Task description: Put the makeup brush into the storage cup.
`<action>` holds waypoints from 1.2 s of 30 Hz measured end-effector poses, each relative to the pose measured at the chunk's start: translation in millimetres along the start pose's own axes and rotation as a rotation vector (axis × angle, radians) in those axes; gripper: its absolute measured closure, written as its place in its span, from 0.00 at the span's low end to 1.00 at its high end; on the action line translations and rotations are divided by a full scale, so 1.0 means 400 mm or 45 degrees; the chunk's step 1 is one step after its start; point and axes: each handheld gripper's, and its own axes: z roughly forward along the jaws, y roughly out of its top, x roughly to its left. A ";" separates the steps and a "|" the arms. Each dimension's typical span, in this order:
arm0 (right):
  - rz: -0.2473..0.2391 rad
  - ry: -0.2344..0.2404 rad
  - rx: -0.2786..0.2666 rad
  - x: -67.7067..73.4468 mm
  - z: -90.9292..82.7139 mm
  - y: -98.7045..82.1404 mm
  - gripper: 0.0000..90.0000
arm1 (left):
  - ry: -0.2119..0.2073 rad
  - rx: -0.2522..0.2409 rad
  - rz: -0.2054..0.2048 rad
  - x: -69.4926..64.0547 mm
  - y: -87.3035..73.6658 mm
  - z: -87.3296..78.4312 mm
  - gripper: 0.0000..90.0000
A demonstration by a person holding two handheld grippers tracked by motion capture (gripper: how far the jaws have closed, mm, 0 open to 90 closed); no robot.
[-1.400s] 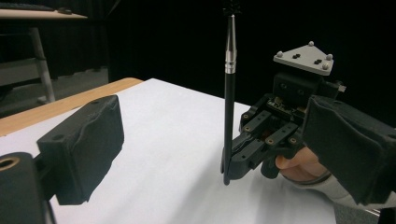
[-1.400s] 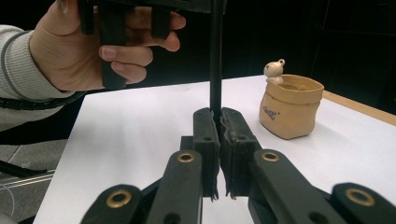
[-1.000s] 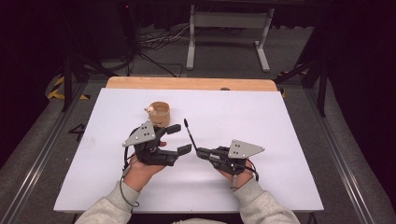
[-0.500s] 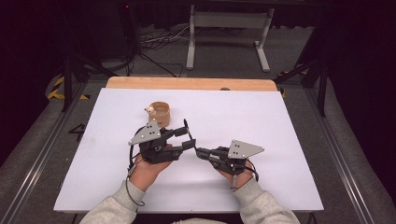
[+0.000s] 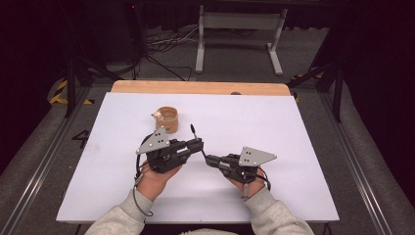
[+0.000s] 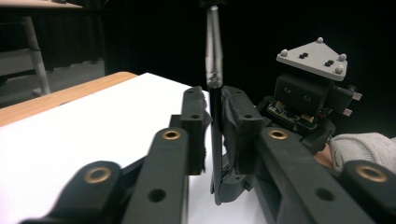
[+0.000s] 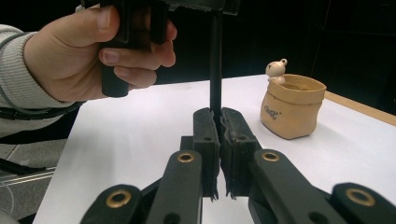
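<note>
While the person's left hand (image 5: pixel 155 175) is wrapping round its handle, the left gripper (image 5: pixel 197 145) is hovering over the white table (image 5: pixel 293 147) a little left of centre, its jaws pointing right and closing on a thin black pen (image 5: pixel 195 133). Seen from the left gripper view, the pen (image 6: pixel 214 70) is standing upright between the two pads, its silver band and upper barrel rising above them and its lower end dropping below; whether the pads are pressing it fully on both sides I cannot tell, since a slim gap is showing beside it. Just behind that gripper, toward the far edge, a small tan pot (image 5: pixel 167 119) with a tiny bear figure on its rim is sitting on the table, apart from both tools. Moving right, the right gripper (image 5: pixel 209 159) is pointing left, its tips meeting the left gripper's tips near the table's middle, and the right hand (image 5: pixel 244 183) is holding it from below. From the right gripper view its jaws are standing almost closed on the pen's (image 7: pixel 215 60) lower end, which is running up into the left gripper above, with the pot (image 7: pixel 291 108) sitting off to the right
</note>
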 end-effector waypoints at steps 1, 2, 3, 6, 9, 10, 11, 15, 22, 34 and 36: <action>0.000 -0.002 0.002 -0.001 -0.001 0.000 0.95 | -0.003 0.002 -0.004 0.000 0.000 0.000 0.91; 0.000 -0.002 0.001 -0.001 -0.001 0.000 0.95 | -0.006 0.001 -0.002 0.000 0.001 0.000 0.92; -0.001 -0.002 0.001 0.000 0.000 0.000 0.95 | -0.008 0.000 -0.002 0.000 0.001 0.001 0.92; -0.002 0.000 0.002 0.000 0.000 0.000 0.95 | -0.014 0.002 -0.002 -0.005 0.001 0.003 0.93; -0.007 -0.001 0.007 0.001 0.000 0.001 0.95 | -0.020 0.002 0.008 -0.007 0.002 0.004 0.94; -0.007 0.000 0.008 0.001 0.000 0.001 0.95 | -0.021 0.006 0.009 -0.008 0.003 0.004 0.94; -0.008 0.000 0.009 0.001 0.000 0.001 0.95 | -0.023 0.006 0.009 -0.008 0.003 0.004 0.94; -0.002 -0.001 0.010 0.000 -0.002 0.003 0.89 | -0.016 0.002 0.008 -0.005 0.005 0.001 0.94; 0.020 -0.045 -0.029 -0.003 -0.019 0.027 0.46 | 0.005 -0.007 0.006 0.006 0.020 -0.013 0.94; 0.071 -0.146 -0.049 -0.008 -0.066 0.051 0.06 | 0.172 -0.027 0.010 0.027 0.057 -0.038 0.94; 0.073 -0.150 -0.053 -0.008 -0.073 0.053 0.06 | 0.184 -0.031 0.007 0.029 0.060 -0.039 0.94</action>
